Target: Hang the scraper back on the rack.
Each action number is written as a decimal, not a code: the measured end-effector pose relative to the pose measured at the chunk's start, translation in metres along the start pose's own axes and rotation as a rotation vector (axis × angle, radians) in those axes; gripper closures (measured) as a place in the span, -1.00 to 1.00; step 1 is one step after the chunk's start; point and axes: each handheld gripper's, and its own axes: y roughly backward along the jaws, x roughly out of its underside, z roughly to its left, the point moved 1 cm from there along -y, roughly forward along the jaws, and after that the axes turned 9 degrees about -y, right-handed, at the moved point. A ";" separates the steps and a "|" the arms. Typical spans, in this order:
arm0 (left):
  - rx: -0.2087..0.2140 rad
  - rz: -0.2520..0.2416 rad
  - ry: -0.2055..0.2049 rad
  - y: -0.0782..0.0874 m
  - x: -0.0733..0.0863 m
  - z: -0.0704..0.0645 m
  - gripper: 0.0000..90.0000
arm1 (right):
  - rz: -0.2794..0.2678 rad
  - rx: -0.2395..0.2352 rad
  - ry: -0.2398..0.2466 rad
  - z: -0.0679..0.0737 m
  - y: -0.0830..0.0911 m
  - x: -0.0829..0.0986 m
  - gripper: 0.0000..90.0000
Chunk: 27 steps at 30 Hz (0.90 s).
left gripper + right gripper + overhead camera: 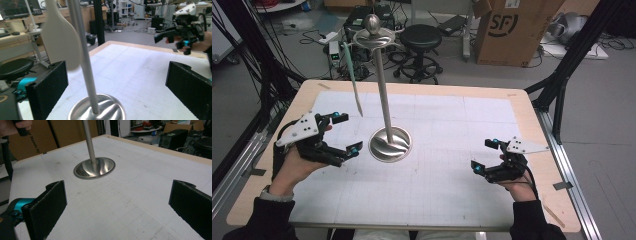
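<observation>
Black, rough-textured jaws of the left gripper (343, 134) stand wide apart with nothing between them, and they point toward the polished silver metal stand (388, 131) just beside them on the white gridded table mat (452, 175). In the left gripper view, the stand's thin upright pole (83, 53) rises between the two jaw pads, with its round dished base (97, 110) low and close in front. A pale, flat, paddle-shaped utensil (354, 85) hangs from the stand's top hooks; its long axis runs nearly straight down, its tip well above the mat and on the left gripper's side of the pole. Seen from the left gripper, its broad blade (60, 35) sits just left of the pole, above the left jaw.

The left hand (294, 167) lies low at the mat's left edge, wrist angled inward. The right gripper (486, 156), jaws also spread and empty, rests near the mat's right side, well apart from the stand, aimed at it across bare mat. Judging by this, the left gripper is the nearer one for reaching the hanging utensil.
</observation>
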 end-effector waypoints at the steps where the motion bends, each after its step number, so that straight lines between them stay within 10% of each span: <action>1: 0.000 -0.005 0.011 0.000 0.003 -0.002 -0.89 | 0.001 0.001 -0.001 0.000 0.000 0.000 -1.00; 27: -0.093 0.021 0.105 0.012 0.061 -0.002 -0.89 | -0.111 -0.010 0.030 0.001 0.009 -0.005 -0.99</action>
